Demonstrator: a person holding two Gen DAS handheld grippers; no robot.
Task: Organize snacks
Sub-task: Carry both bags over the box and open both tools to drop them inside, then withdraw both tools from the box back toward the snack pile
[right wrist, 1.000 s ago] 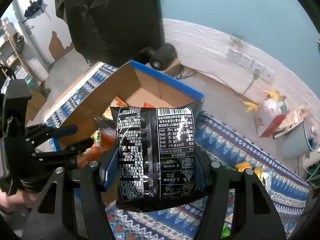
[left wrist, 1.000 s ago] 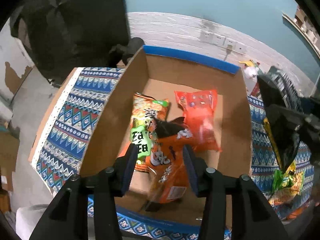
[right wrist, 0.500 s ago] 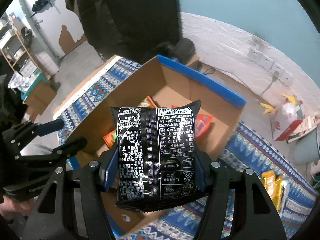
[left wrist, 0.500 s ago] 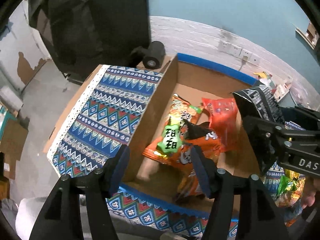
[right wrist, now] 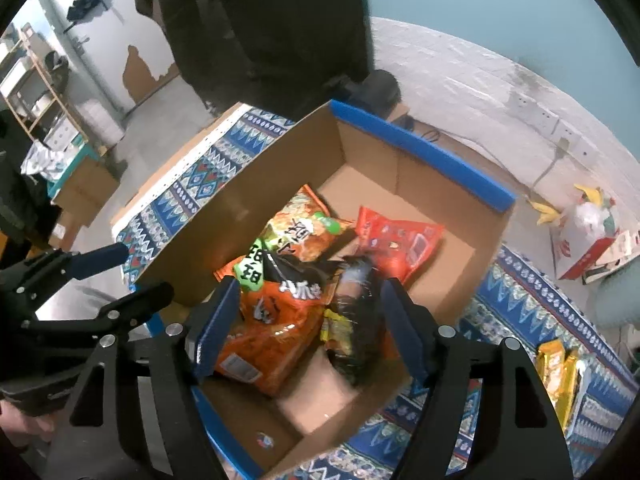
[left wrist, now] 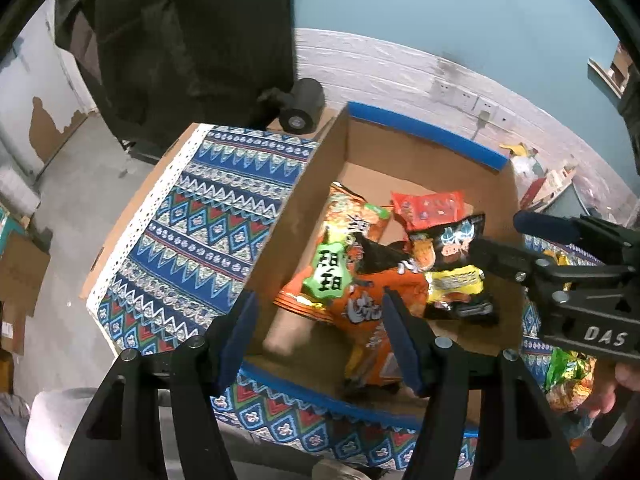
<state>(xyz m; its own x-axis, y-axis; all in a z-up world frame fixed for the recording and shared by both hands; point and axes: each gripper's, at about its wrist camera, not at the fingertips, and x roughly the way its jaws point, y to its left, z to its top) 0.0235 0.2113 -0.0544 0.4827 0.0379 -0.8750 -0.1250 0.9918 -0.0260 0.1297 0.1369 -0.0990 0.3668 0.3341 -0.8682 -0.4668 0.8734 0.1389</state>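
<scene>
A cardboard box (left wrist: 424,148) (right wrist: 380,160) with blue tape on its rim stands on the patterned cloth. Inside lie an orange bag (left wrist: 372,300) (right wrist: 276,320), an orange-green bag (left wrist: 352,220) (right wrist: 304,228), a red bag (left wrist: 428,208) (right wrist: 400,244) and a black bag (left wrist: 456,264) (right wrist: 356,312). My right gripper (right wrist: 310,320) (left wrist: 498,236) hovers over the box with its jaws opening. The black bag lies blurred below them, free of the pads. My left gripper (left wrist: 320,340) (right wrist: 144,270) stands open above the box's near left corner, holding nothing.
The blue patterned cloth (left wrist: 208,220) covers the table left of the box. More snack packets lie on the cloth to the right: yellow ones (right wrist: 560,372) and a green one (left wrist: 568,372). A black roll (left wrist: 300,106) sits behind the box. A dark figure (left wrist: 192,40) stands beyond.
The right gripper moved over the box and let go of the black bag, which dropped among the other snacks. The left gripper released the orange bag, widened and drew back to the left.
</scene>
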